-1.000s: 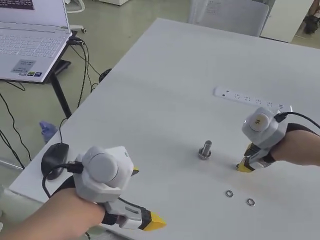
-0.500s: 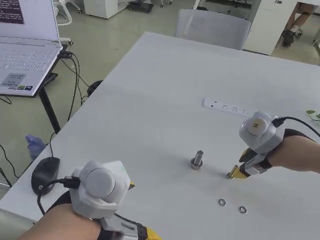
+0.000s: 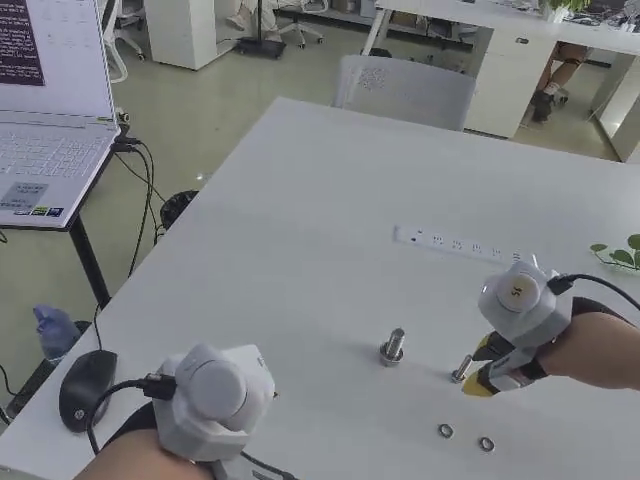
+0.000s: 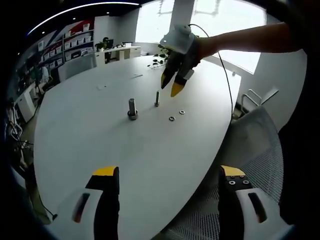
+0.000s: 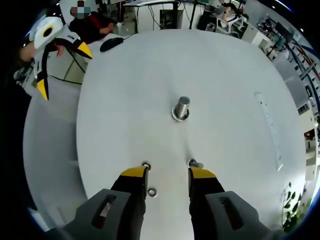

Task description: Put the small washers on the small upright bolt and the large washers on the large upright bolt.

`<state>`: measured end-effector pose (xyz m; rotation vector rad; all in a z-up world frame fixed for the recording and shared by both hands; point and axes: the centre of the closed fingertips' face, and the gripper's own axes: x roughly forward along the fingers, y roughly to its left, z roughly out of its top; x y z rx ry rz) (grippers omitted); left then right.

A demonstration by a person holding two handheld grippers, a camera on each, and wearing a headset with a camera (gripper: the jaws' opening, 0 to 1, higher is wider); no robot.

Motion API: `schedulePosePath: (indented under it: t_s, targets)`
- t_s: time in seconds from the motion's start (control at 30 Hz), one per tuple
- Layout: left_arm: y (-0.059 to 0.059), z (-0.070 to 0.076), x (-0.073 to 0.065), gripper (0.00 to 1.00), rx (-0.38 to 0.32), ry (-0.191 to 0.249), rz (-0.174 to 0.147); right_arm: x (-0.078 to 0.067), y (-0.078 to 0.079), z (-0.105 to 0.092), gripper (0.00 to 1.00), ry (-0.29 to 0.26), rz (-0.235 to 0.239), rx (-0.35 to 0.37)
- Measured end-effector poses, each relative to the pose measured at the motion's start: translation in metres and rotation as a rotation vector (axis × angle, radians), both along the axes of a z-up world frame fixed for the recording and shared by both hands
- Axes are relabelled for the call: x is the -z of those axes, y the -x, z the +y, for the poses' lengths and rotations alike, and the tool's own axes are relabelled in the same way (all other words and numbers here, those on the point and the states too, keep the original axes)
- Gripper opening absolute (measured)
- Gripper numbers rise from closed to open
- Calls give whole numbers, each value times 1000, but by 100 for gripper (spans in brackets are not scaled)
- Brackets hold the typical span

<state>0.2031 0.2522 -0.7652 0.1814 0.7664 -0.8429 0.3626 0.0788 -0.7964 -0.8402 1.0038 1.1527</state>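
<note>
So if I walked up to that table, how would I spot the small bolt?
On the white table, look on the near side of the long power strip, where two bolts stand upright. The small bolt is the one next to the yellow tips of the right claw. It is clearly thinner than the large bolt beside it.

No text can be read anywhere. Laptop [image 3: 45,150] screen has lines of light text on dark, too small to make out. Stickers [image 3: 25,197] on its palm rest, print blurred. Faint marking on chair back [image 3: 372,77], unreadable.
</note>
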Motion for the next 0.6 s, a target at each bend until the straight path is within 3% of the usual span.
schedulePosePath:
  t_s: [0.17,0.23,0.43,0.6]
  targets:
    - [3,1,2,81,16,17,0,10,19,-1,33,10,1,4]
    - [4,2,3,81,22,15,2,12,26,1,33,-9,-4,10]
    - [2,5,-2,84,24,15,-16,16,46,2,32,-14,4,22]
    - [3,6,-3,85,27,17,-20,21,52,1,32,2,6,19]
